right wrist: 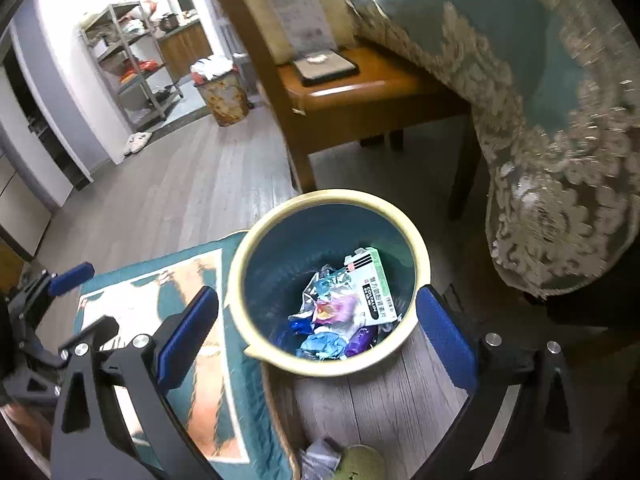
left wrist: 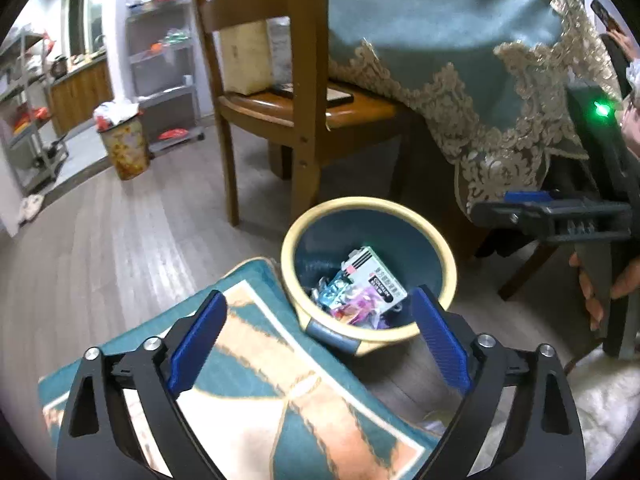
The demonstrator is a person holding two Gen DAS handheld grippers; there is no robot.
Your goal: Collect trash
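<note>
Both grippers, left gripper and right gripper, gape wide and empty above the bin. One box among the wrappers bears small print, too blurred to read.

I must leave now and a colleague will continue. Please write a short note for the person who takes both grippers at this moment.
Left gripper: open, nothing between the fingers.
Right gripper: open, also empty.
Both are above the blue bin with the cream rim, which stands on the floor beside the rug.
Done: a white box and wrappers lie in the bin.
Left: some small items on the floor near the bin, perhaps trash; please check.
</note>
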